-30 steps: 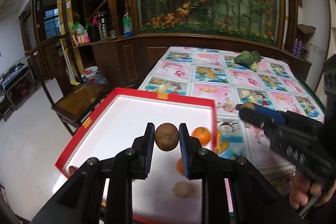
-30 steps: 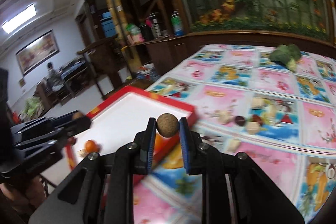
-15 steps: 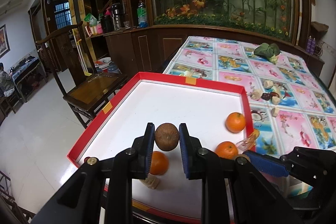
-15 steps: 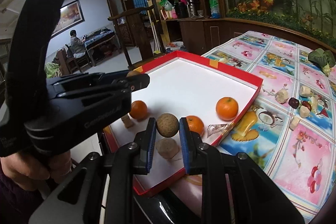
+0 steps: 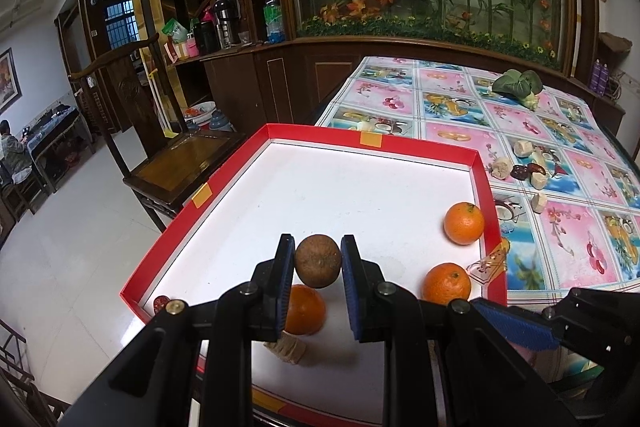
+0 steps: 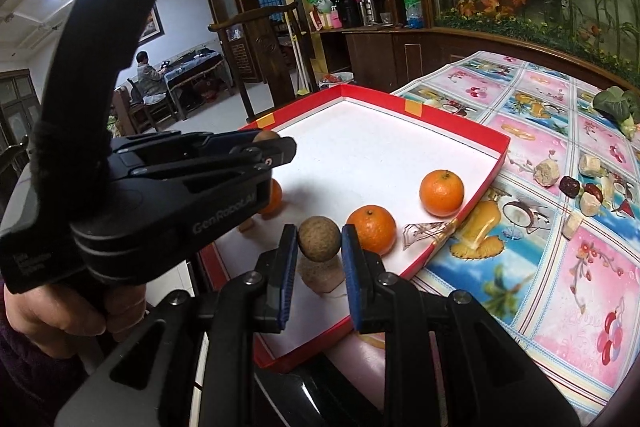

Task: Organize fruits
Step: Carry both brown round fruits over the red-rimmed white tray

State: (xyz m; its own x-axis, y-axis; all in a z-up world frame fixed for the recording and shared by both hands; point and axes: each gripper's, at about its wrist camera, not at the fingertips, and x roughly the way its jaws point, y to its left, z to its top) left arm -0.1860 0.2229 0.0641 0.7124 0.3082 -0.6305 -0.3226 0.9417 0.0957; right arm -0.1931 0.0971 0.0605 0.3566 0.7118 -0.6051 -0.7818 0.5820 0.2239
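The red-rimmed tray (image 5: 480, 167) sits at the desk's (image 5: 560, 247) near corner. Both tongs hover above its near edge: left tongs (image 5: 318, 263) clenched on a brown round fruit (image 5: 318, 261), right tongs (image 6: 319, 247) gripping another (image 6: 319, 238). Next, lower and release beside the oranges (image 5: 464, 223)

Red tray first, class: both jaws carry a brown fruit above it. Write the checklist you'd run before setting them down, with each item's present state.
1. Left gripper shut on its dark brown fruit: ok.
2. Right gripper shut on its tan fruit: ok.
3. Both fruits over the red tray, inside its rim: ok.
4. White floor under the left fruit bare: not ok, an orange and a pale piece lie there.
5. Floor under the right fruit bare: not ok, a pale lump lies there.
6. Height above the tray floor: cannot tell.
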